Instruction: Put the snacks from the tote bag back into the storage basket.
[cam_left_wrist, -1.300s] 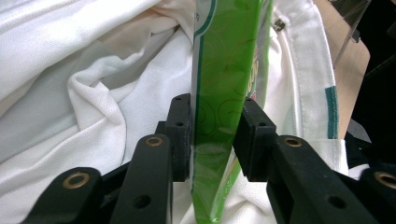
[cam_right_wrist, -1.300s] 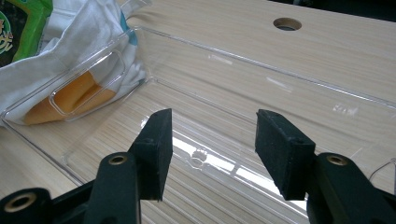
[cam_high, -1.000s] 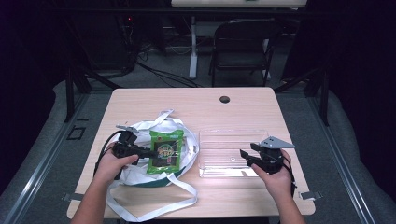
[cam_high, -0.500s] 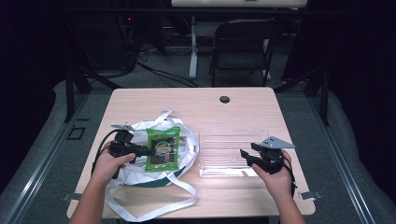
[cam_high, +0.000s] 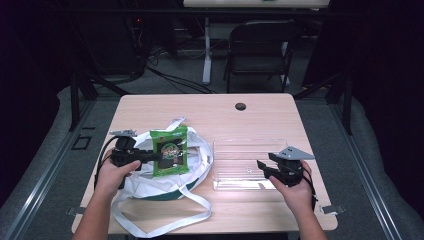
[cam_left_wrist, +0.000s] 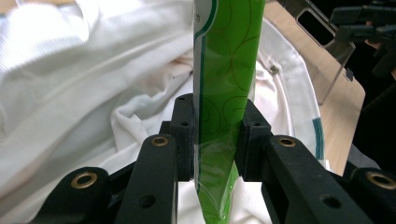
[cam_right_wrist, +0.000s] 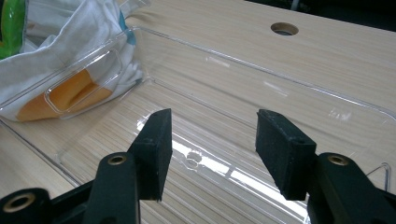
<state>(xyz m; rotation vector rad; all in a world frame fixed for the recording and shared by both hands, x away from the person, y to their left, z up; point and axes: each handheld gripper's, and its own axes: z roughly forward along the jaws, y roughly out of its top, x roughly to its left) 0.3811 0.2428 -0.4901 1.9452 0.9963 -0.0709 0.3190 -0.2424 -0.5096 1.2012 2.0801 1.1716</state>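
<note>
In the high view my left gripper (cam_high: 151, 156) is shut on the edge of a green snack packet (cam_high: 170, 150) and holds it above a white cloth bag (cam_high: 150, 181) at the table's left. The left gripper view has the packet (cam_left_wrist: 227, 65) standing edge-on, pinched between both pads (cam_left_wrist: 183, 135), with the bag's white cloth (cam_left_wrist: 70, 93) behind it. At the right my right gripper (cam_high: 263, 168) stands open at the near right corner of a clear plastic tray (cam_high: 250, 141). Nothing is between its jaws (cam_right_wrist: 212, 140), which hang over the tray's floor (cam_right_wrist: 224, 121).
The bag's long white straps (cam_high: 165, 220) trail toward the table's front edge. Something orange (cam_right_wrist: 70, 95) shows through the tray's left wall, beside the bag (cam_right_wrist: 70, 37). A cable hole (cam_high: 240, 106) marks the far side of the table. A folding chair (cam_high: 260, 45) stands beyond the table.
My left gripper has carried the green packet a little up and to the left over the bag. The right gripper has stayed put.
</note>
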